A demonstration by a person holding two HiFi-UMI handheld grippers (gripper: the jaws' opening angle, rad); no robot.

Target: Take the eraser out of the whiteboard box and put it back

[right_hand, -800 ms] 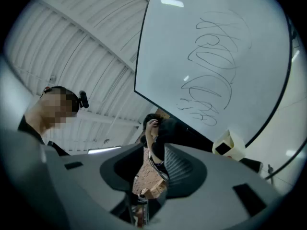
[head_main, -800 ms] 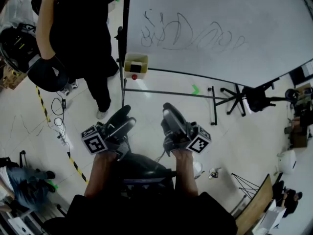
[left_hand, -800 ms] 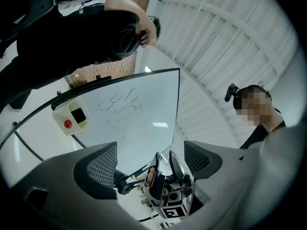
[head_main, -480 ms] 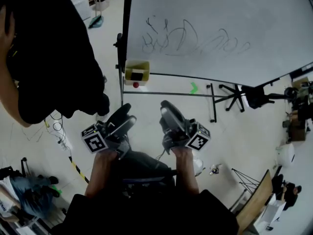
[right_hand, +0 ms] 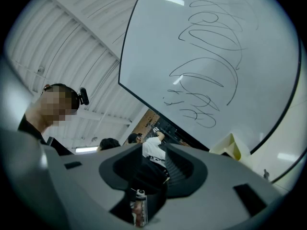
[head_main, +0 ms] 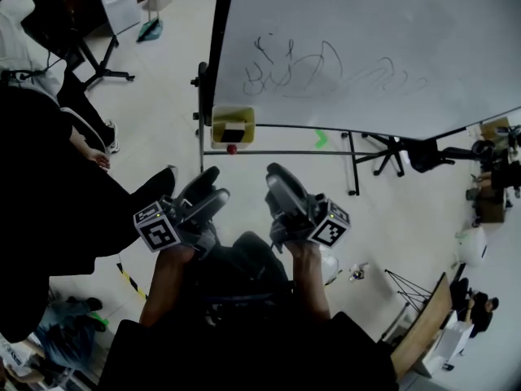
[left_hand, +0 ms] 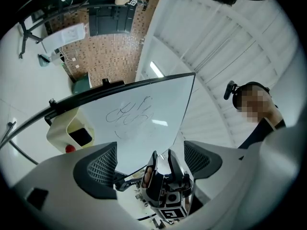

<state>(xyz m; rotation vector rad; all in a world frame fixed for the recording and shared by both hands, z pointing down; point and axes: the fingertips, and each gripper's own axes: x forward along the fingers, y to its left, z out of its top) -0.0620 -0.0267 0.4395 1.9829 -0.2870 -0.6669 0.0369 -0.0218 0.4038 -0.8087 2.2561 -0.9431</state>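
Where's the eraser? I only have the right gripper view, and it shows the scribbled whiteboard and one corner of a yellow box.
Observer: In the head view the eraser lies inside the yellow box, which is at the lower left corner of the whiteboard.
Operator: Is the left gripper free?
Observer: Yes. The left gripper view shows the left gripper with its jaws apart and nothing gripped.
Operator: Anything else near the box?
Observer: A small red object sits just below it. I can't tell what it's attached to.
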